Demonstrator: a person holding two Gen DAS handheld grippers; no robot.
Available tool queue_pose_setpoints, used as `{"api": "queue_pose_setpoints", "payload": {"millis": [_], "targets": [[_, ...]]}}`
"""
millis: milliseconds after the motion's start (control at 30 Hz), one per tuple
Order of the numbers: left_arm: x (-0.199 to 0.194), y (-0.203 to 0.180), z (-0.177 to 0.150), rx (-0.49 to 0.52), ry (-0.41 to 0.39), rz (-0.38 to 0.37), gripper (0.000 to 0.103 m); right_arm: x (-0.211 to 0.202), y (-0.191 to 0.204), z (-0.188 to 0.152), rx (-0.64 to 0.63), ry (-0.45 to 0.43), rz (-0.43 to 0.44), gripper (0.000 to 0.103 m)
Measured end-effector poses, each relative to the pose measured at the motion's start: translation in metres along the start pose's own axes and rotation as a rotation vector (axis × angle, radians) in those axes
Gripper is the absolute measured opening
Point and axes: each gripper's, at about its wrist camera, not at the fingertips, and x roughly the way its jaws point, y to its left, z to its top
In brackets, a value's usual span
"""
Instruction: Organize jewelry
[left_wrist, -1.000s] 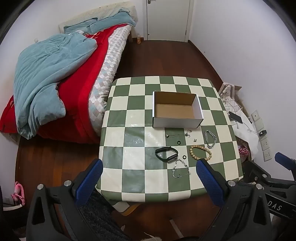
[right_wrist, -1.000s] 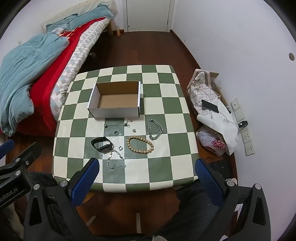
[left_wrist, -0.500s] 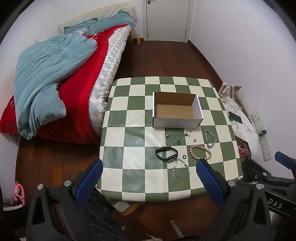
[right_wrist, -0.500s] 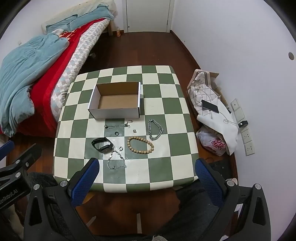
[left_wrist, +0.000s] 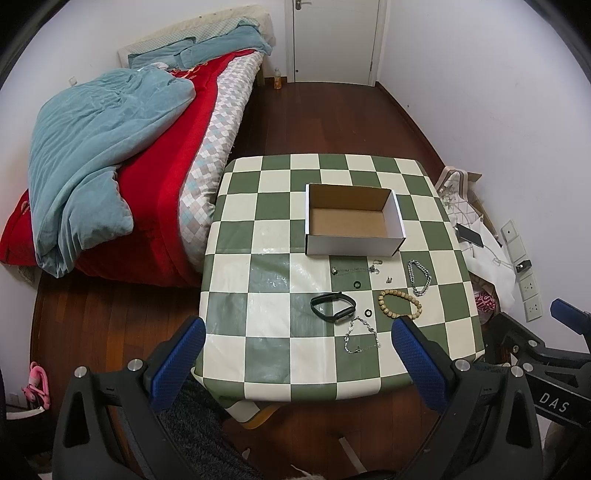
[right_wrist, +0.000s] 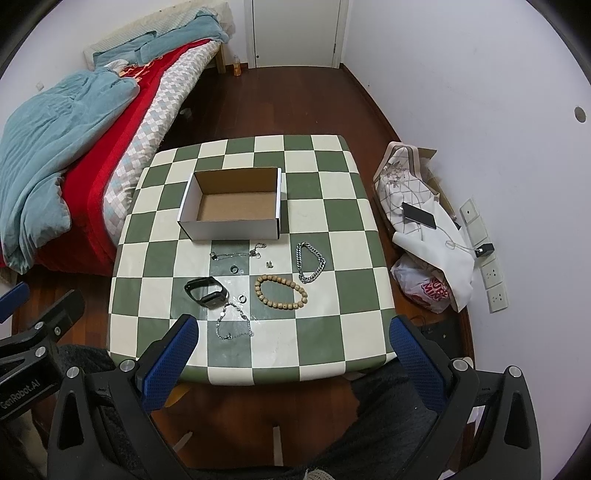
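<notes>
An empty white cardboard box (left_wrist: 354, 220) (right_wrist: 232, 205) stands open on the checkered table (left_wrist: 258, 314) (right_wrist: 325, 221). In front of it lie a black wristband (left_wrist: 333, 307) (right_wrist: 205, 291), a wooden bead bracelet (left_wrist: 399, 304) (right_wrist: 280, 291), a thick silver chain (left_wrist: 420, 277) (right_wrist: 310, 262), a thin silver bracelet (left_wrist: 360, 335) (right_wrist: 233, 321), a fine necklace (right_wrist: 236, 254) and small rings (right_wrist: 233, 268). My left gripper (left_wrist: 297, 336) and right gripper (right_wrist: 293, 332) both hover open above the table's near edge, holding nothing.
A bed with a red cover and a teal blanket (left_wrist: 96, 147) stands left of the table. Bags, a phone (right_wrist: 419, 215) and wall sockets (right_wrist: 480, 251) crowd the floor on the right. A closed door (left_wrist: 334, 37) is at the far end.
Both views have crept slightly closer to the table. Nothing on the table has moved, and both grippers stay open.
</notes>
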Motion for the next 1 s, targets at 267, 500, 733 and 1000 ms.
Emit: {"api": "queue_pose_setpoints", "payload": {"millis": [267,500,733,1000], "targets": [[0.0,0.0,0.0,0.001,-0.002,0.001,0.103,-0.001,-0.001,-0.004,-0.001,-0.002,0.0,0.103],[0.001,-0.001,0.0,0.002,-0.005,0.003,0.103,-0.005,-0.001,0.001,0.004,-0.007,0.0,0.103],[-0.014,0.005,0.002,0.005,-0.005,0.001,0.103,-0.012,-0.003,0.003,0.005,-0.01,0.0,0.103],[-0.018,0.008,0.004,0.0,-0.011,0.001,0.103,-0.012,-0.004,0.001,0.003,-0.013,0.0,0.103]]}}
